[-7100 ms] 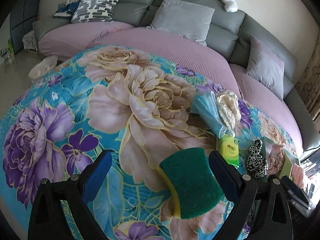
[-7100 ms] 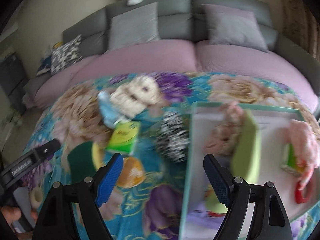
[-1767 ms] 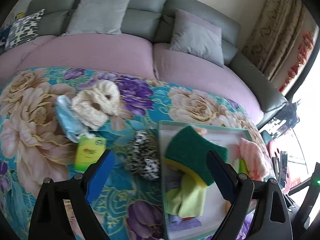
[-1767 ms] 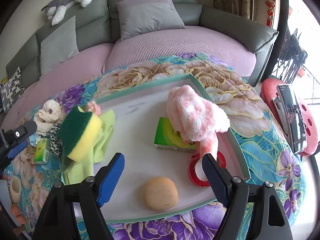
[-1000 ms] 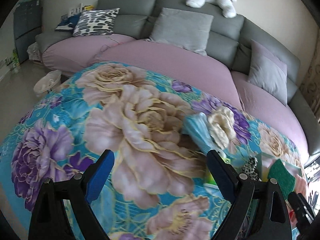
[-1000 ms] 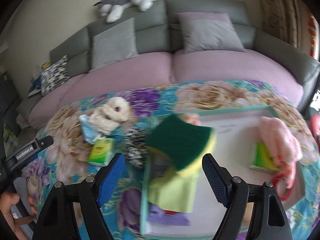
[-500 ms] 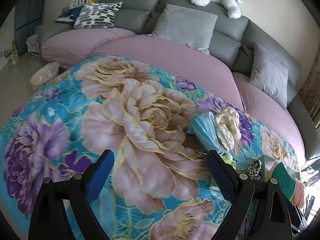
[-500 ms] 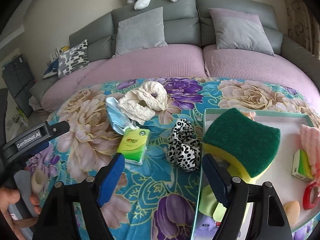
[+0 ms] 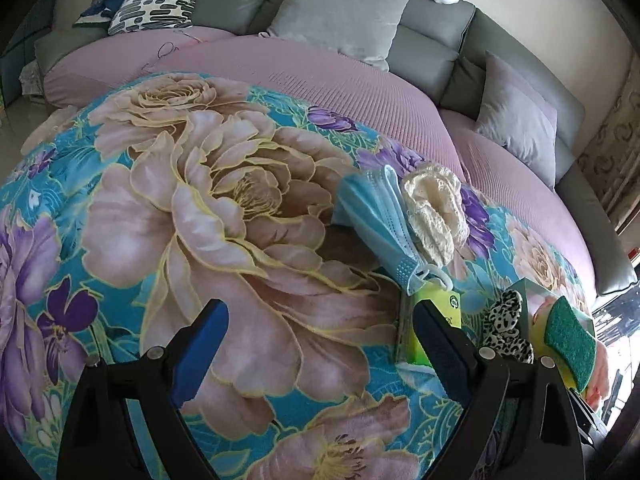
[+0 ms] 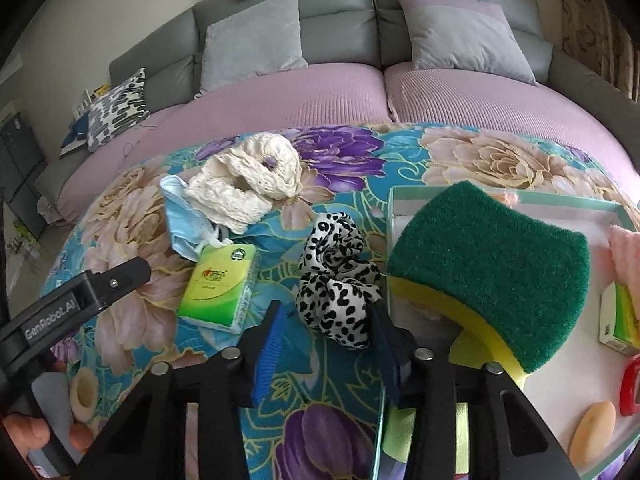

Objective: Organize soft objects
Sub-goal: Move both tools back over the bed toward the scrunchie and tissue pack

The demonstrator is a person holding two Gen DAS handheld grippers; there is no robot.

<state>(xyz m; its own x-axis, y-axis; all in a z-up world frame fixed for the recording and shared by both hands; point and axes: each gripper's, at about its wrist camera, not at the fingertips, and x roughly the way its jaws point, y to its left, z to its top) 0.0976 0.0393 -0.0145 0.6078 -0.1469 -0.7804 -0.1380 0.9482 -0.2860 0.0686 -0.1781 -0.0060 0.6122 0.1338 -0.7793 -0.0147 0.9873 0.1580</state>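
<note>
Already the tray (image 10: 404,194) holds a green sponge (image 10: 496,268).

Soft even daylight, sharp focus, fisheye bending, dark vignetted corners

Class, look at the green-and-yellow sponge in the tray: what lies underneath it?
The sponge sits propped inside the tray. Below its near edge, a yellow-green cloth shows, and white tray floor beside it. Whatever lies directly beneath the sponge's middle is covered.

Grey sofa (image 10: 360,8), mauve seat covers (image 9: 320,76)
</note>
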